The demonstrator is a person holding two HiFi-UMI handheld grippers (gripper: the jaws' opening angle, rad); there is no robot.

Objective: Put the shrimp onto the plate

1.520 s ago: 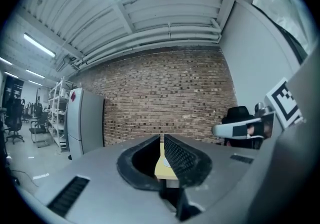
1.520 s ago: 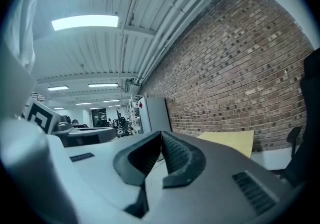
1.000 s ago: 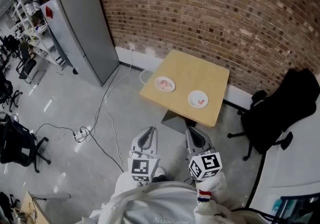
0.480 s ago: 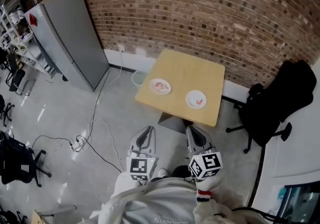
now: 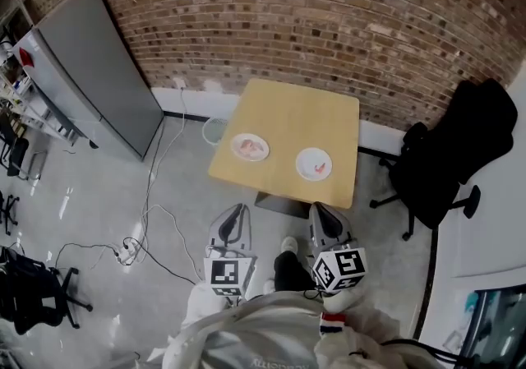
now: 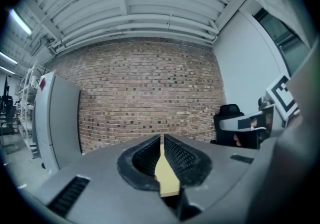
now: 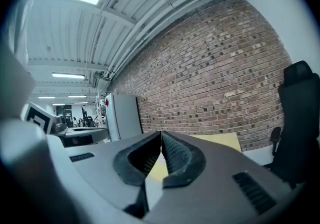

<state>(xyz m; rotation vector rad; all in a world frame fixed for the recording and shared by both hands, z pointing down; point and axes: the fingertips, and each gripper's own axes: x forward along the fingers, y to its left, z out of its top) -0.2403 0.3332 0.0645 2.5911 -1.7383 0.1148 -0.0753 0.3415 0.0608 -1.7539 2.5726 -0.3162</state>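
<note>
I carry the left gripper and right gripper level and side by side, both clenched on nothing, short of the counter. A plate near its front-left corner and a second plate along the front edge hold pink-red bits, too small to confirm as shrimp. A second ago the counter lay farther off.

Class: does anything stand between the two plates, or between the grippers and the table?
Nothing visible does. Bare table separates the left plate and the right plate; only floor lies between the left gripper, the right gripper and the table's near edge.
</note>
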